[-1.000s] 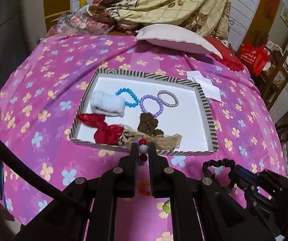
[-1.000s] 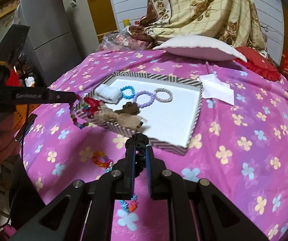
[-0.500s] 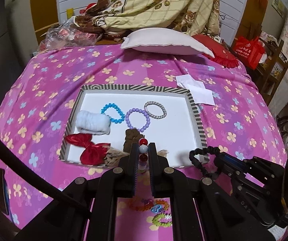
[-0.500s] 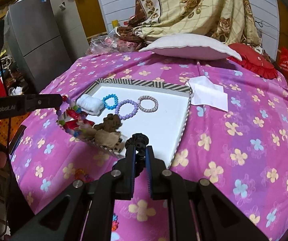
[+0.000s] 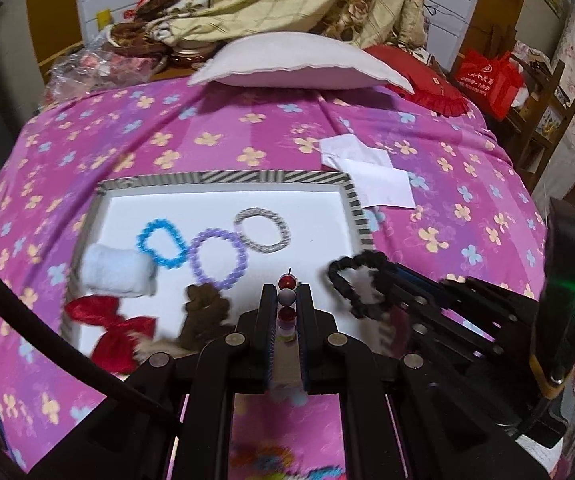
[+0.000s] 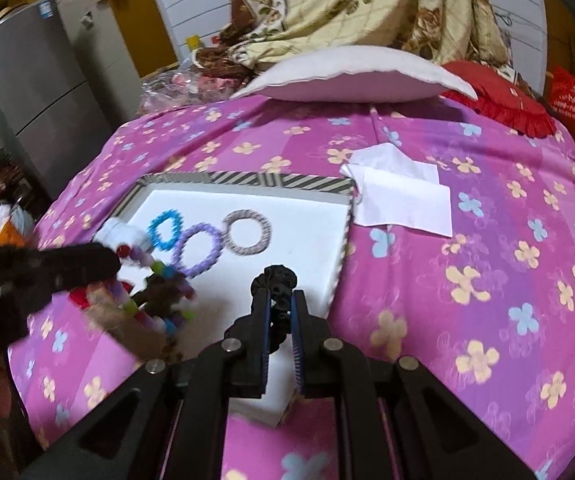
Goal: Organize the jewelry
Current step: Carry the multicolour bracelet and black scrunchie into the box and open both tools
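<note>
A striped-rim white tray [image 5: 223, 178] [image 6: 247, 180] lies on the pink flowered bedspread. In it are a blue bracelet [image 5: 161, 242], a purple bracelet [image 5: 218, 256], a grey bracelet [image 5: 262, 230], a white fluffy band [image 5: 117, 274], a red bow [image 5: 113, 326] and a brown piece [image 5: 205, 304]. My left gripper [image 5: 287, 294] is shut on a multicoloured bead bracelet [image 6: 159, 280], held over the tray's near part. My right gripper [image 6: 278, 300] is shut on a black scrunchie [image 5: 353, 280] [image 6: 274, 280], held over the tray's right part.
White paper sheets [image 5: 371, 172] lie just right of the tray. A white pillow [image 5: 299, 64], a red cushion [image 5: 435, 88] and a heaped blanket sit at the back. More coloured bracelets [image 5: 283, 464] lie blurred on the bedspread below my left gripper. A grey fridge [image 6: 35, 92] stands to the left.
Both grippers have moved forward and over the tray, each carrying its bracelet or scrunchie. The tray now looks closer in both views.
</note>
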Demonstrator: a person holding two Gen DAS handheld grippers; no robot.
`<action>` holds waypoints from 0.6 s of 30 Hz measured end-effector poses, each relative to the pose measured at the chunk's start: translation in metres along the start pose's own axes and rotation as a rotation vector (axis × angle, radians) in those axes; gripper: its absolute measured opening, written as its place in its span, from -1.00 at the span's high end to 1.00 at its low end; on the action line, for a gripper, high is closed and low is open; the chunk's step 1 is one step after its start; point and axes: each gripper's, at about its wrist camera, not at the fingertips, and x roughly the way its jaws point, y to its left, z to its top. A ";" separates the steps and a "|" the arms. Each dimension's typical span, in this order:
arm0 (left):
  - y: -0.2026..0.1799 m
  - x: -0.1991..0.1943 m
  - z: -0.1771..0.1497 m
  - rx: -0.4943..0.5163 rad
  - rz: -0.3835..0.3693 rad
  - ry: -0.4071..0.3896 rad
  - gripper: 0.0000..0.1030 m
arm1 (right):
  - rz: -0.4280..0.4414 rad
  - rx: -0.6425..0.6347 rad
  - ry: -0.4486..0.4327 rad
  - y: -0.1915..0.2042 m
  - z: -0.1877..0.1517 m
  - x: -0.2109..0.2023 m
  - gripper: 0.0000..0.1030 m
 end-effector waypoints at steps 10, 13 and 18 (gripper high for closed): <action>0.030 0.065 0.003 -0.088 0.040 0.095 0.41 | -0.031 0.012 0.078 -0.013 0.034 0.063 0.81; 0.044 0.074 -0.001 -0.107 0.059 0.109 0.41 | -0.054 0.001 0.096 -0.012 0.041 0.080 0.81; 0.053 0.084 -0.004 -0.126 0.063 0.125 0.41 | -0.111 -0.037 0.125 -0.010 0.048 0.103 0.81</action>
